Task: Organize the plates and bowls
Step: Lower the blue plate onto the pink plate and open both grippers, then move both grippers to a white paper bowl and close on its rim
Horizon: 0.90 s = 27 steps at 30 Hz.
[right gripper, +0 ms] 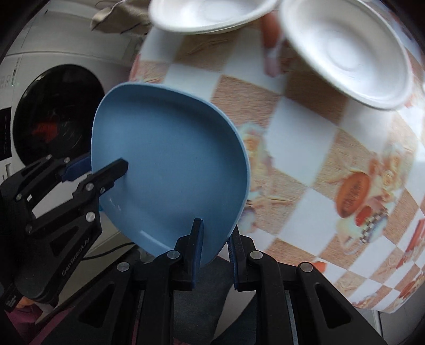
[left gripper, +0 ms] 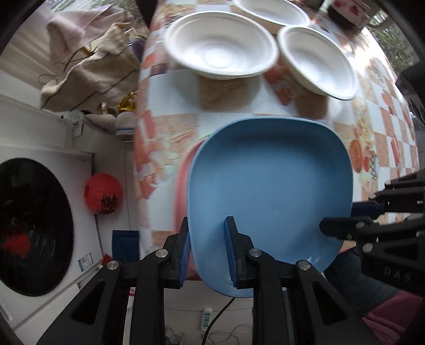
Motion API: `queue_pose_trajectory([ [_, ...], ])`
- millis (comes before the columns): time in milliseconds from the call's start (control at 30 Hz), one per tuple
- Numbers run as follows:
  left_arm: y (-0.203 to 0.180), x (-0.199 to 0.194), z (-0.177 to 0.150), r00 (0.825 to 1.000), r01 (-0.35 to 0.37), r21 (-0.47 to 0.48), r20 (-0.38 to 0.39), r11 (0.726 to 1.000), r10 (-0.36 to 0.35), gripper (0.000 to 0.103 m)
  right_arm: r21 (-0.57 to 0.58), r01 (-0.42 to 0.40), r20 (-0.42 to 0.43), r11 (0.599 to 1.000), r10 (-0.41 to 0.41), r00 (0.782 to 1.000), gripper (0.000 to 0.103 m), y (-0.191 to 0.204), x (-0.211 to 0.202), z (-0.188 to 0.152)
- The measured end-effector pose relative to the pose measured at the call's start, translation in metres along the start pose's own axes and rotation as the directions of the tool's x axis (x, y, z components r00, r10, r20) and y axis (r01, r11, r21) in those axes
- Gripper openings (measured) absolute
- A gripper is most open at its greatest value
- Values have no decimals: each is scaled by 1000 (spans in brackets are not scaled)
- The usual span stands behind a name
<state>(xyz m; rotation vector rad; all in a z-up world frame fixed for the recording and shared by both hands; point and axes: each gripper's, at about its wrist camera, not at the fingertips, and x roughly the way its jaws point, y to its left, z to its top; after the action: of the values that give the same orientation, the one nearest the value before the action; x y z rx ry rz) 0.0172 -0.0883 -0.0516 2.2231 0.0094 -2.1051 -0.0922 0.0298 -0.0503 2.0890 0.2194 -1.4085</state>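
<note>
Both grippers hold one blue square plate [left gripper: 271, 180] above the near edge of the checkered table [left gripper: 170, 87]. My left gripper [left gripper: 207, 238] is shut on its near rim. My right gripper [left gripper: 338, 217] is shut on the rim at the plate's right side. In the right wrist view the blue plate [right gripper: 170, 164] sits in the right gripper [right gripper: 215, 233], with the left gripper [right gripper: 106, 165] clamped on its left rim. A pink-red plate's edge [left gripper: 182, 185] shows, blurred, under the blue plate's left side. Three white bowls [left gripper: 220, 45] [left gripper: 318, 58] [left gripper: 271, 10] stand farther back on the table.
A washing machine [left gripper: 39, 225] stands left of the table, with a red lantern [left gripper: 103, 193] beside it. Heaped cloth [left gripper: 87, 63] lies on top of the machine. A box [left gripper: 348, 10] sits at the table's far right. A power strip and cables [left gripper: 205, 318] lie on the floor below.
</note>
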Motion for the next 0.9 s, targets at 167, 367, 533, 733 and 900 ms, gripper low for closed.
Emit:
queue_pose_trajectory([
  [167, 7, 4, 0, 1000, -23, -25, 3, 999, 23, 54, -22, -26, -8, 999, 26, 1000, 23, 5, 4, -1],
  [367, 17, -1, -2, 999, 4, -87, 46, 996, 0, 75, 100, -8, 72, 995, 1, 997, 80, -37, -22, -4],
  [533, 20, -7, 8, 997, 46, -114, 63, 992, -39, 76, 294, -27, 98, 955, -2, 995, 80, -103, -32, -14],
  [733, -3, -22, 33, 990, 112, -77, 91, 991, -105, 76, 409, -34, 137, 912, -24, 990, 80, -143, -47, -28],
  [900, -31, -31, 58, 978, 198, -77, 80, 977, -192, 76, 397, 10, 181, 918, -89, 980, 80, -171, -61, -29],
])
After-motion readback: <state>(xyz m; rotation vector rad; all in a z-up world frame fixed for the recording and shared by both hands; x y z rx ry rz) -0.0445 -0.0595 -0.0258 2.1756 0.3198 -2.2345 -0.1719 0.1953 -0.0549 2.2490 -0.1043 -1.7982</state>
